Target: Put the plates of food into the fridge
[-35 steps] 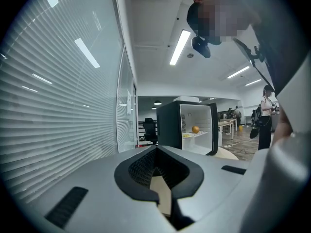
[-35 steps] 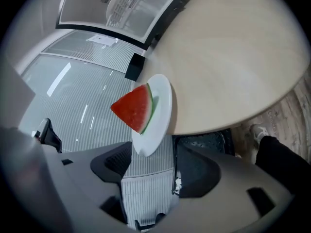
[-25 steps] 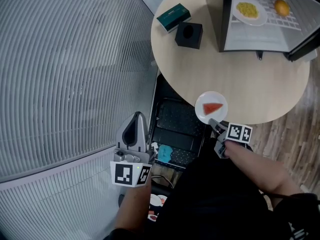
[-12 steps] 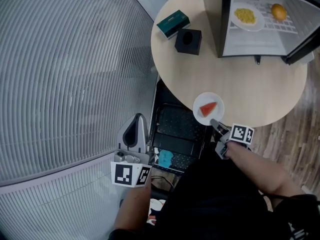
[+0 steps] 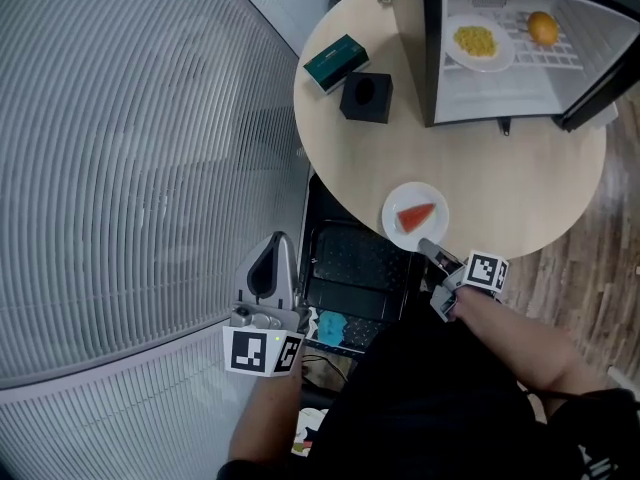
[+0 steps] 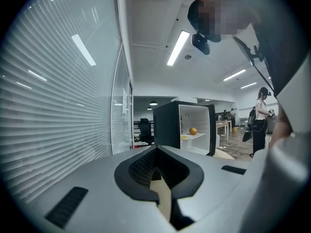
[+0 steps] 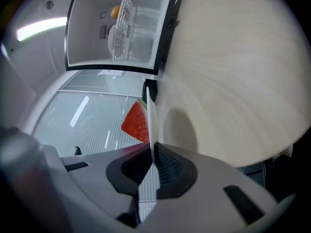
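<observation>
The right gripper (image 5: pixel 428 247) has its fingers clenched on the round white plate (image 5: pixel 399 197) carrying a red watermelon wedge (image 5: pixel 417 214); the left gripper (image 5: pixel 276 240) has its fingers clenched, empty.

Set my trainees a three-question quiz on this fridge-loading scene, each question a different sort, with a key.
1. True or false: the right gripper is shut on the rim of the watermelon plate.
2. What already sits inside the fridge? A) green box B) orange and plate of yellow food C) black box
3. Fill in: the fridge door stands ____.
Key: 1 true; 2 B; 3 open.
</observation>
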